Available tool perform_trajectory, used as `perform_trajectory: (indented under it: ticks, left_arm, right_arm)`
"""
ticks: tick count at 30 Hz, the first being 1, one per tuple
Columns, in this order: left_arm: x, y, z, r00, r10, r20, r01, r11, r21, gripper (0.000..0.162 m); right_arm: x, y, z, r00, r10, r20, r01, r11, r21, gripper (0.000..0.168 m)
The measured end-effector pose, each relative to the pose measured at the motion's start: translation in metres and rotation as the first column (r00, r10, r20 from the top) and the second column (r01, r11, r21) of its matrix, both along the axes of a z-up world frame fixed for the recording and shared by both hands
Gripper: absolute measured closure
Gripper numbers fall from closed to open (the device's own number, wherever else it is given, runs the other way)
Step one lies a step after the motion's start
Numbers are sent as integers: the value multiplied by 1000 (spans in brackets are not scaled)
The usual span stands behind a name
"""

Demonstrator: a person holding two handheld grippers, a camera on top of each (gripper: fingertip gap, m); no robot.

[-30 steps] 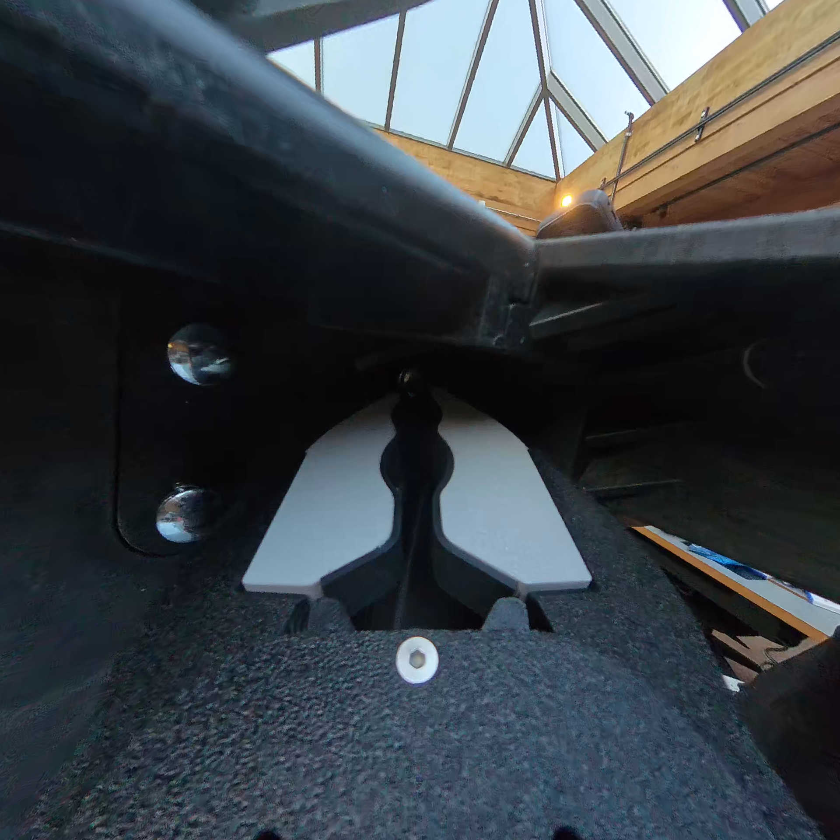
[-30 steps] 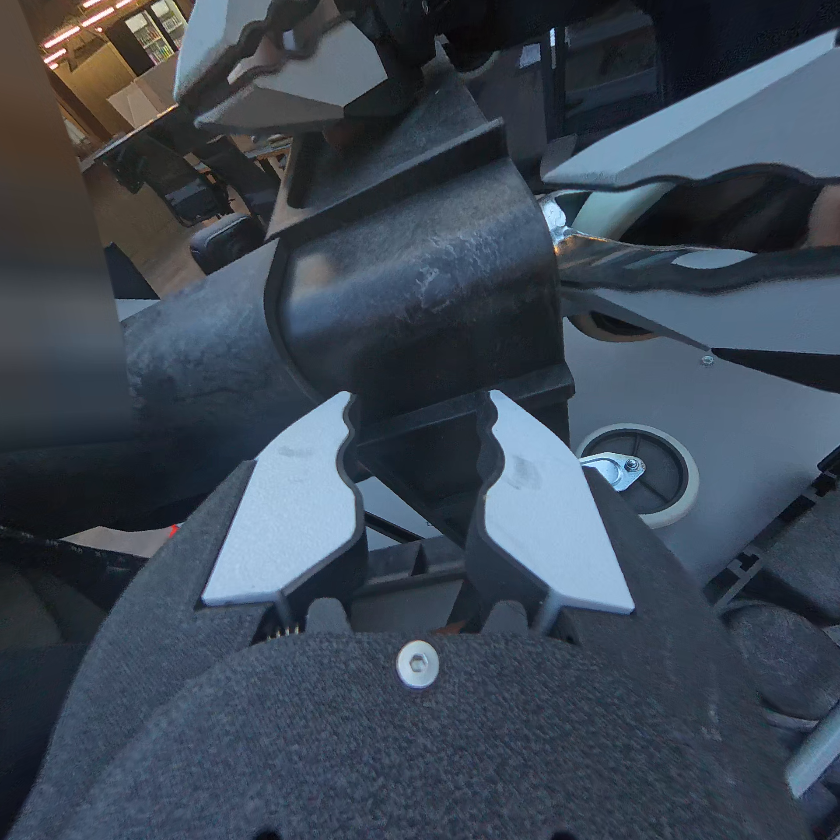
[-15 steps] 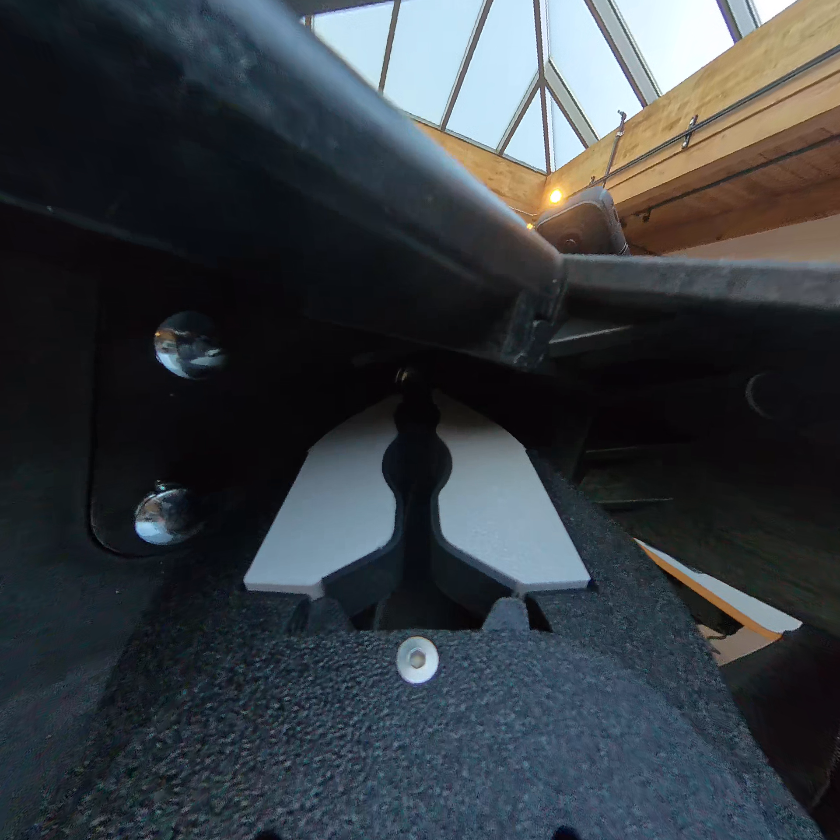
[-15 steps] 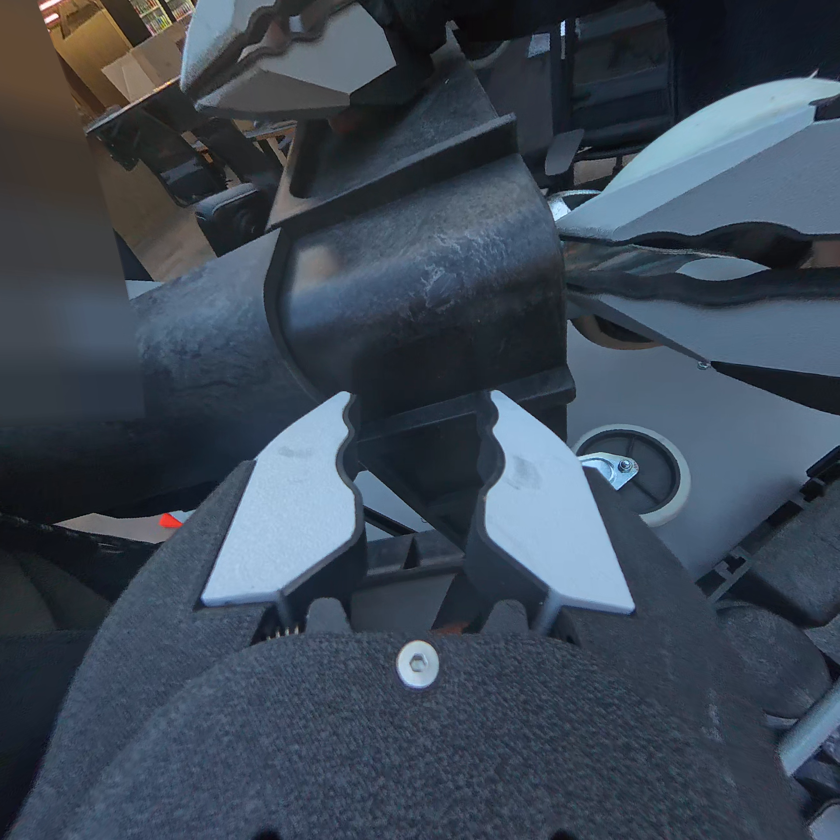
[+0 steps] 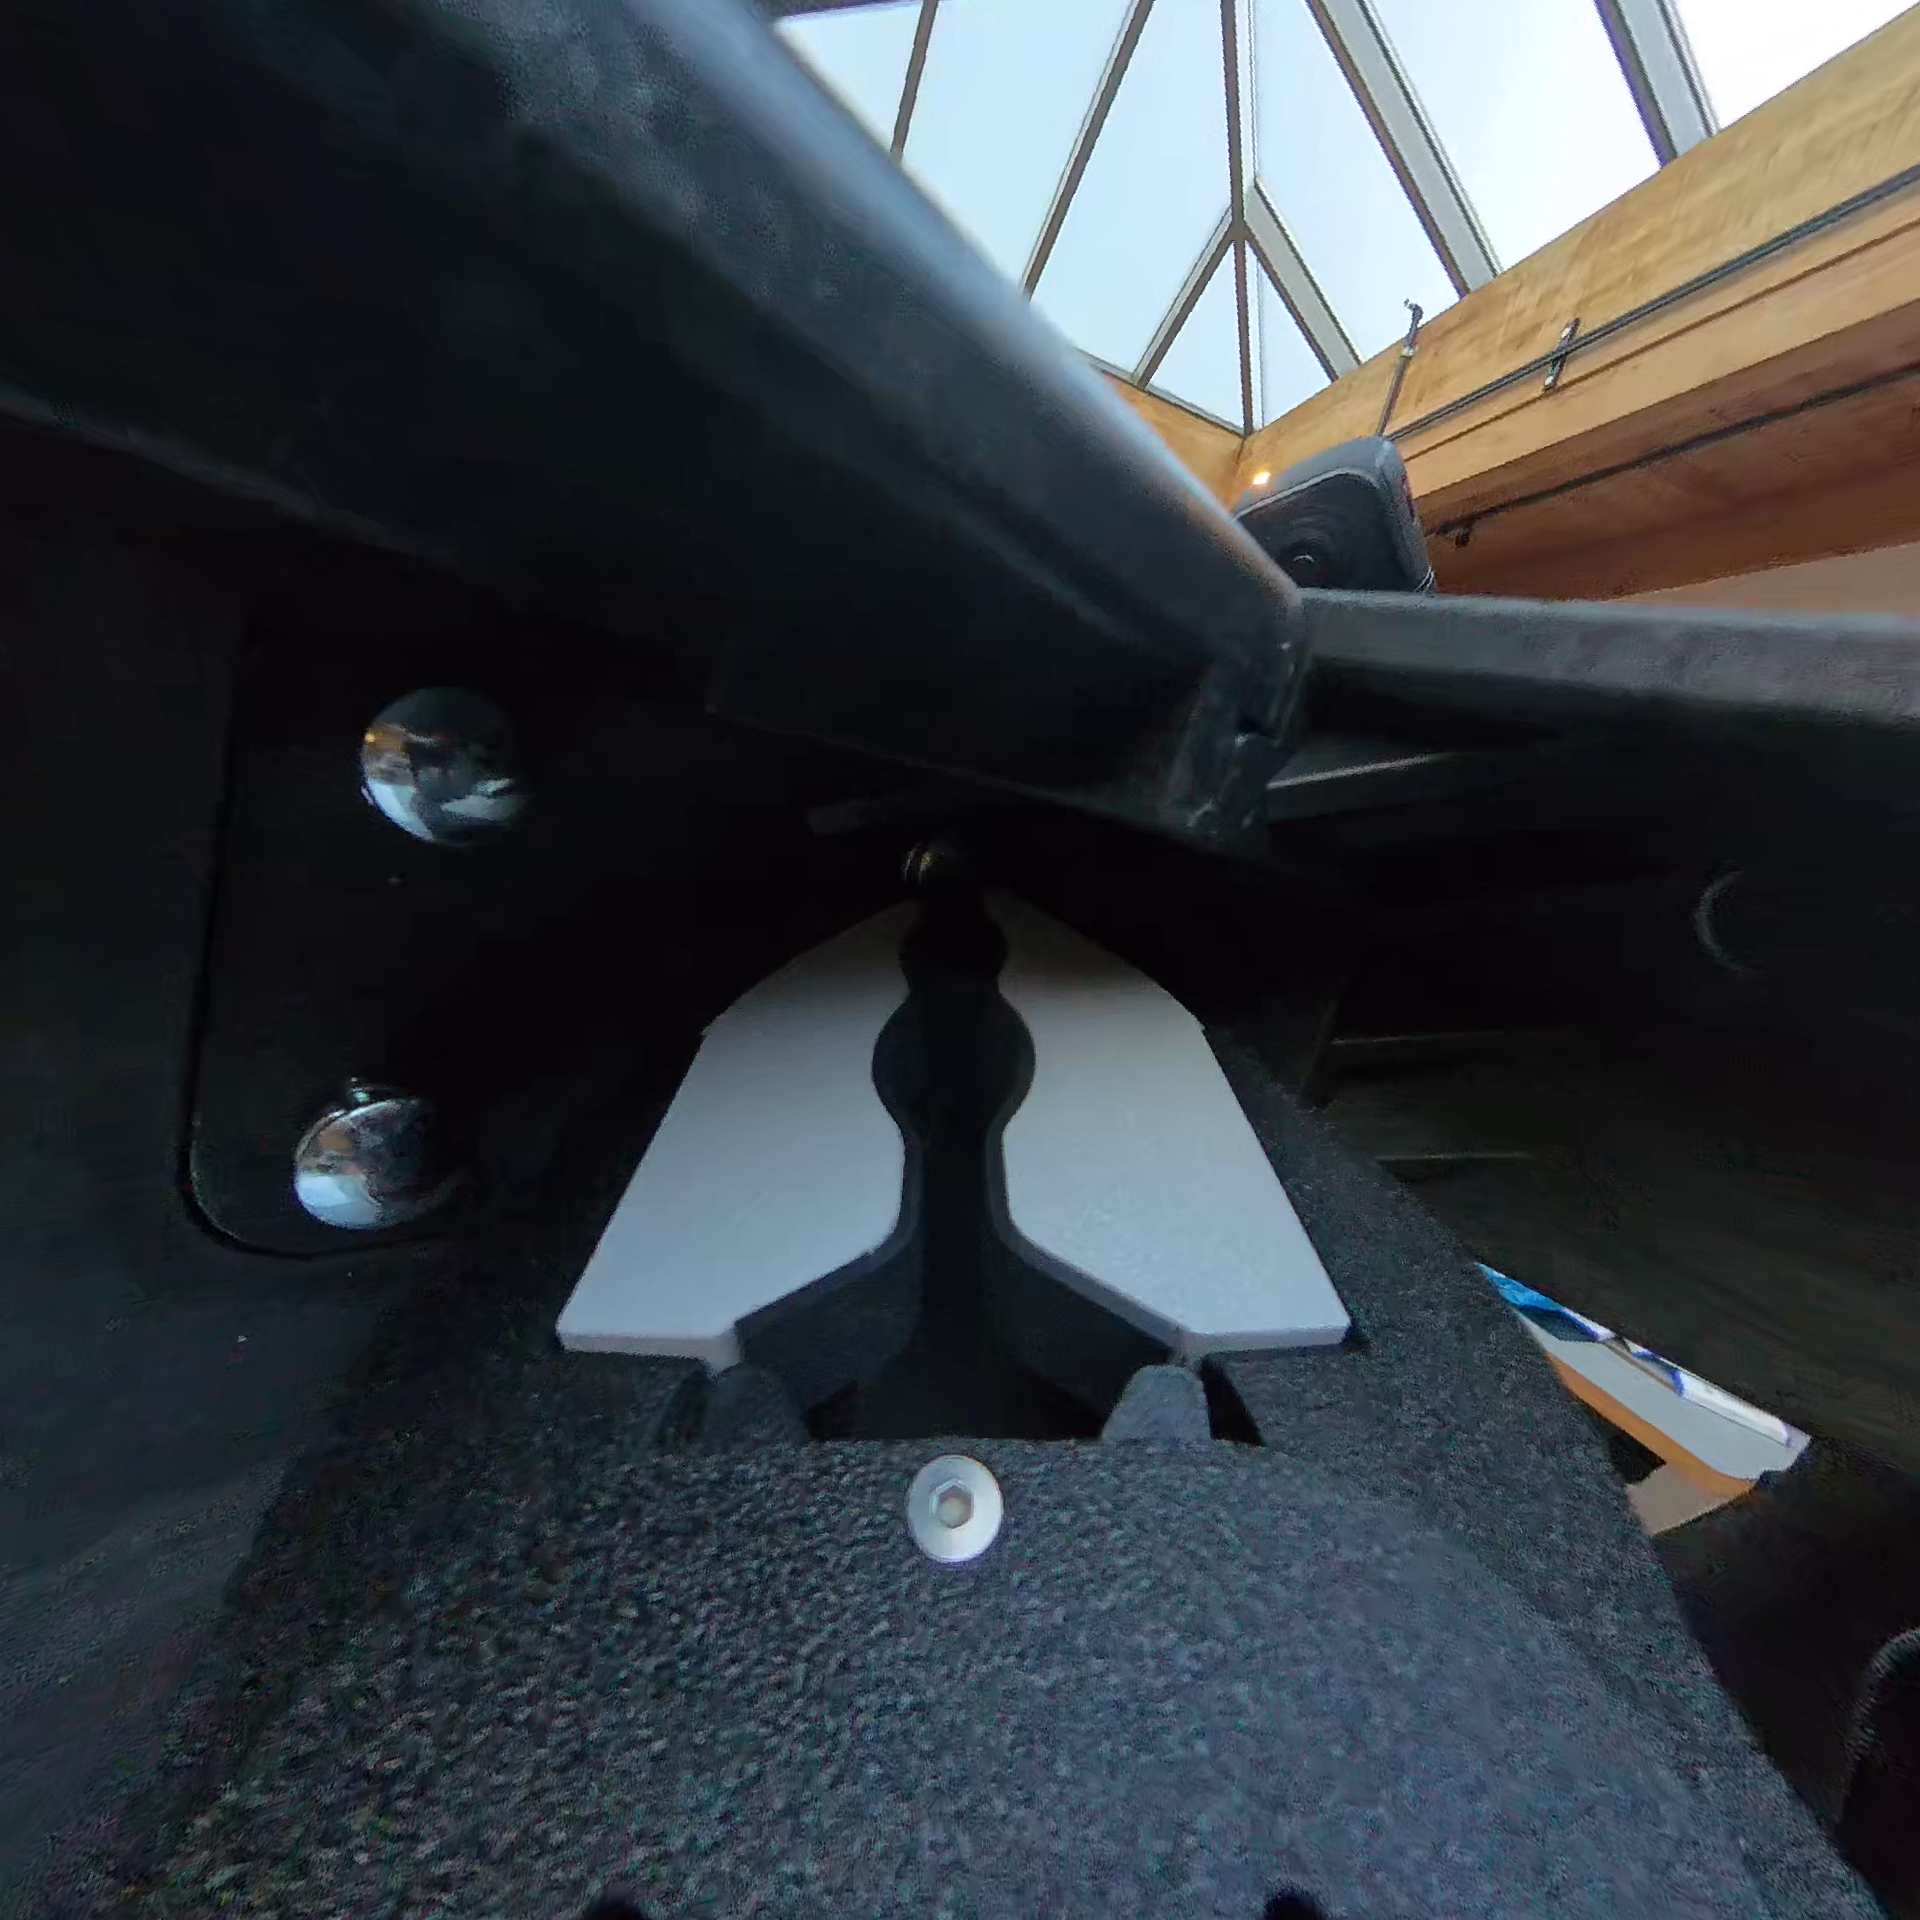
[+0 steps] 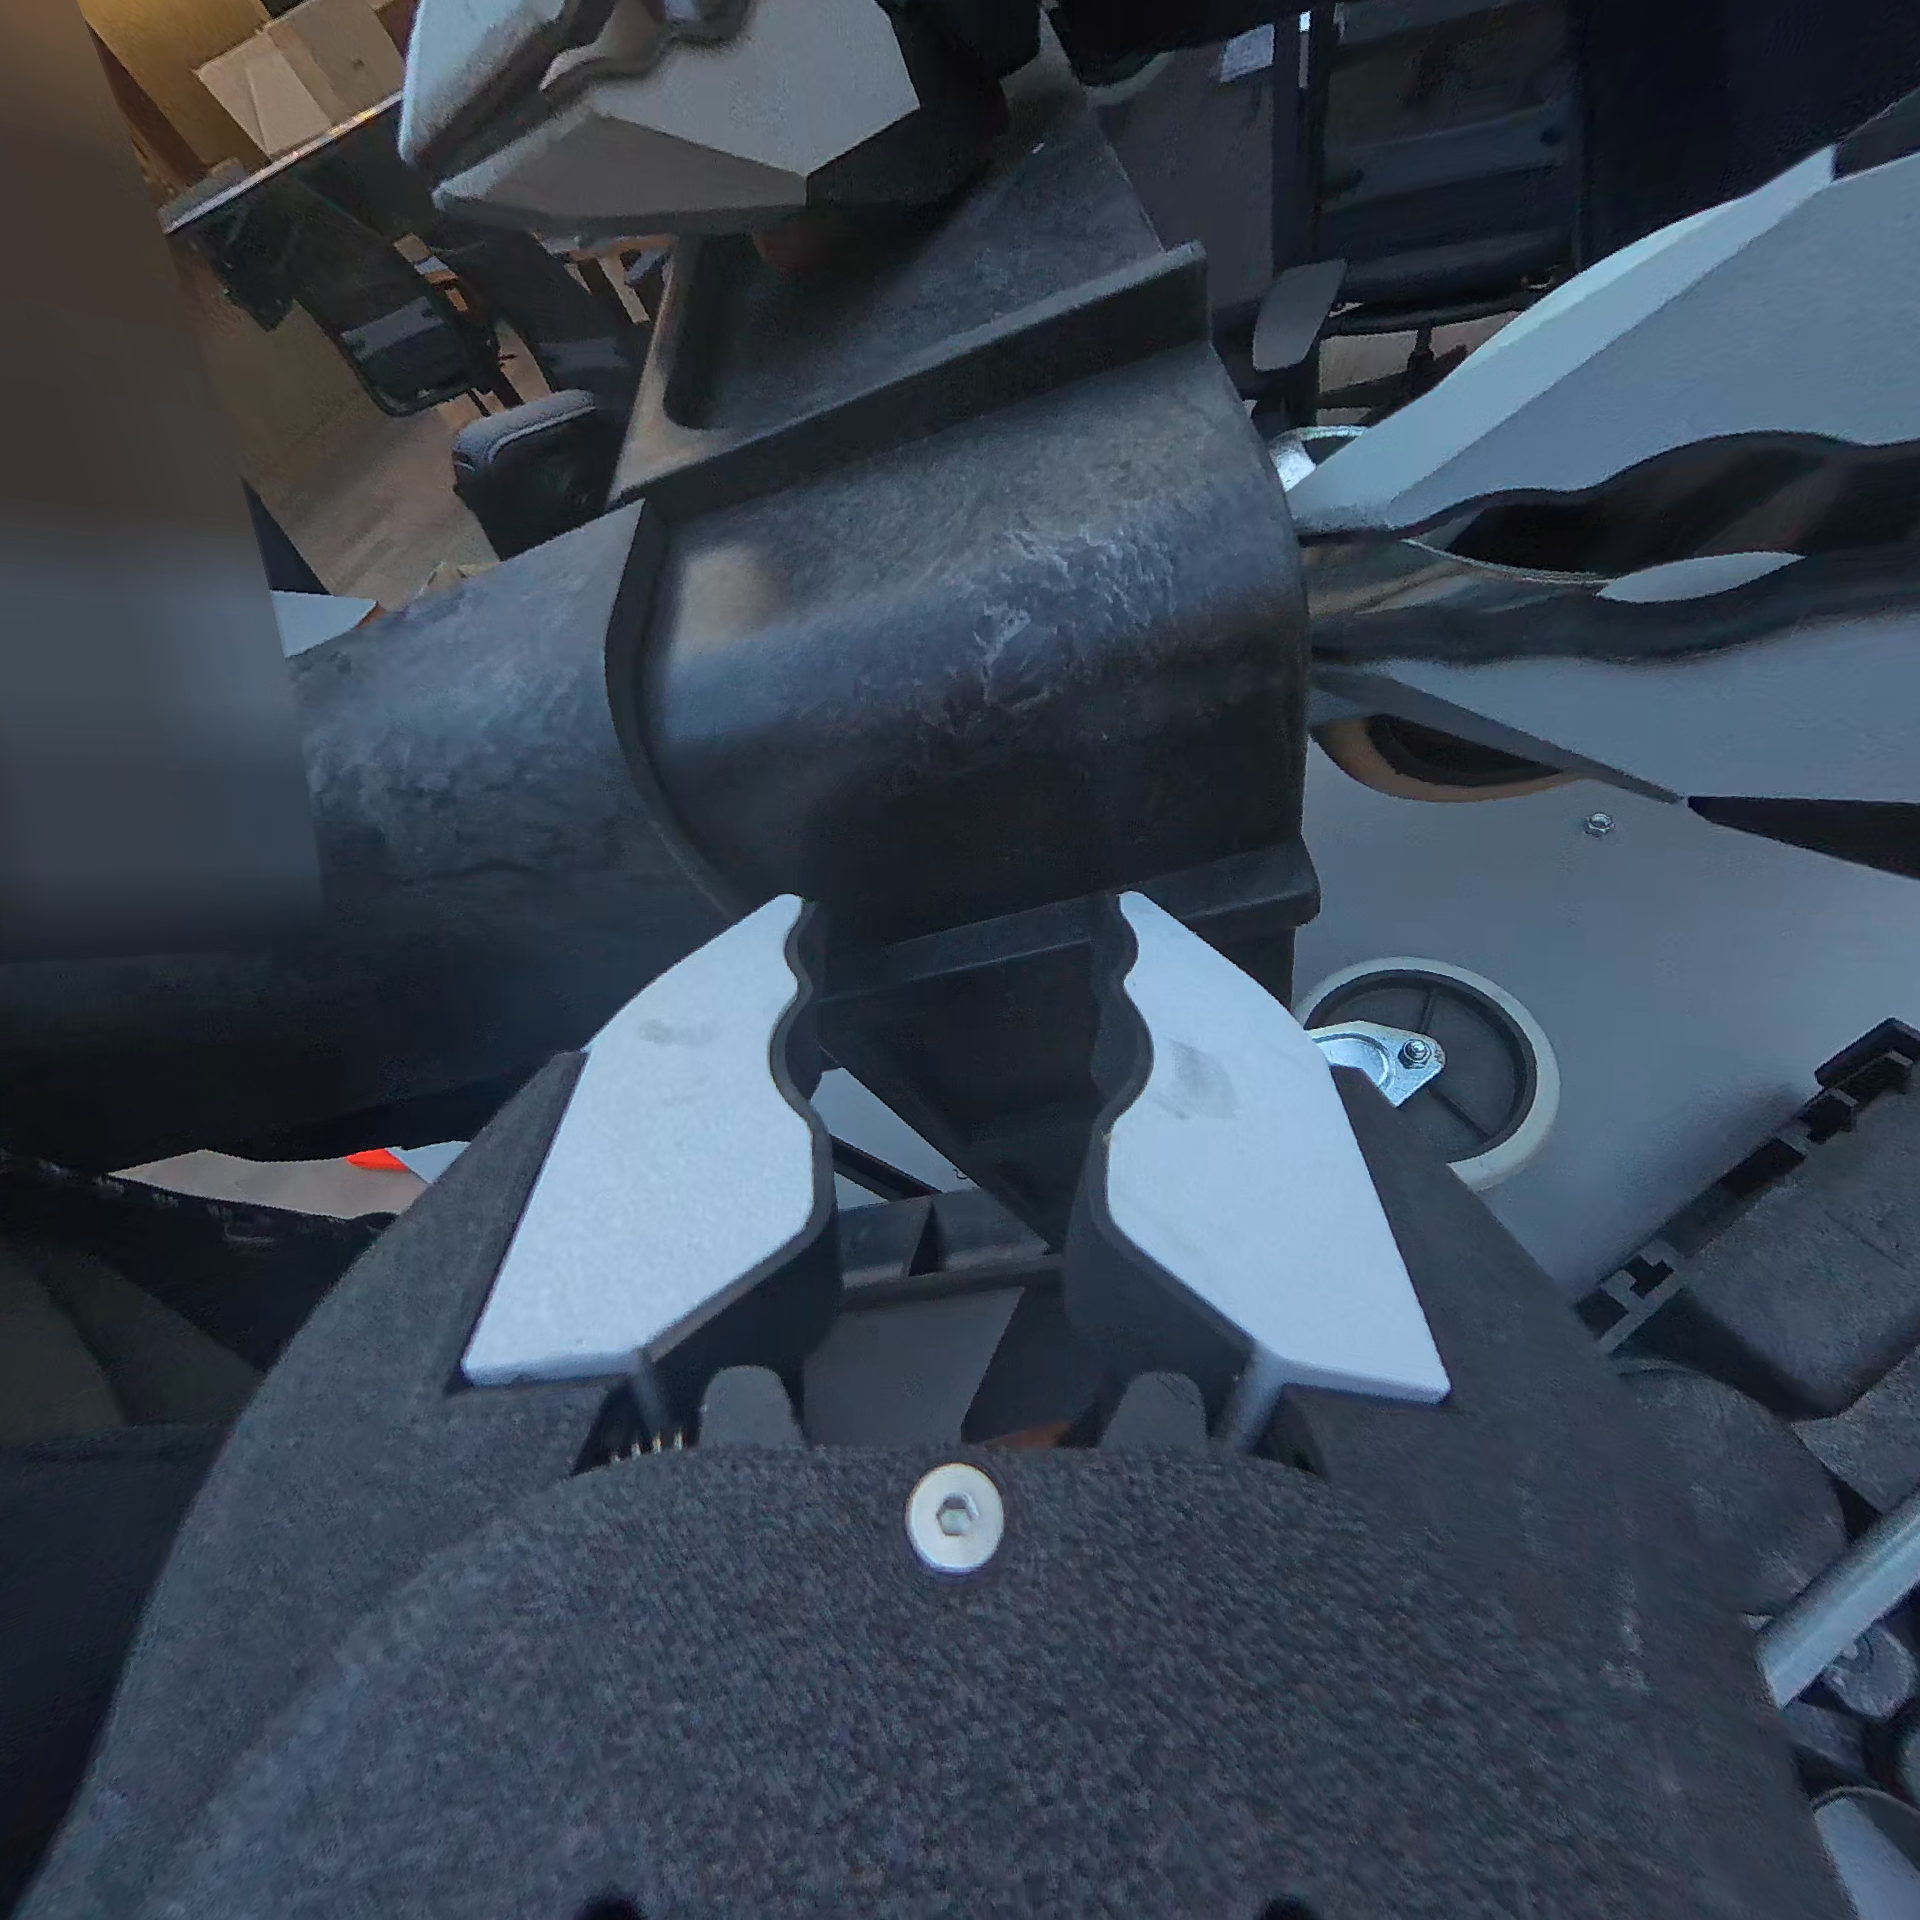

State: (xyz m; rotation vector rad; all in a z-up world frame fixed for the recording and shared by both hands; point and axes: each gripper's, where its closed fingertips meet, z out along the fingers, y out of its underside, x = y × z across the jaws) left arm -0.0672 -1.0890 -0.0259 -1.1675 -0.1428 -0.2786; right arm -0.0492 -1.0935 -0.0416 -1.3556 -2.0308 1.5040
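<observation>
My left gripper points up under dark black beams. Its grey fingers are shut, with the tips meeting just below a small black knob; nothing shows between them. My right gripper is closed on the lower rib of a black moulded part, one finger on each side of it. Another pair of grey fingers sits on top of that part. A third pair at the right is clamped on a shiny metal piece.
Left wrist view: two shiny bolt heads on a black plate, a small black camera, a skylight and wooden beams. Right wrist view: a caster wheel on a grey panel, office chairs and boxes behind.
Both grippers keep the same finger gap. The left view has swung slightly, so the beams and small camera shift in frame. In the right view the background and the right-hand fingers have drifted.
</observation>
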Motion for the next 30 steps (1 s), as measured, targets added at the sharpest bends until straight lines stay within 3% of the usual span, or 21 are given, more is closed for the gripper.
perform_trajectory:
  ticks: [25,28,30]
  left_arm:
    - [-1,0,1,997,-46,54,49,997,-59,157]
    - [-1,0,1,997,-48,55,51,997,-59,157]
    - [-1,0,1,997,-51,55,54,997,-56,156]
  right_arm:
    - [3,-5,0,1000,4,-11,-3,1000,27,120]
    - [3,-4,2,998,6,-62,2,992,127,120]
    - [3,-3,8,987,53,-152,-7,957,289,122]
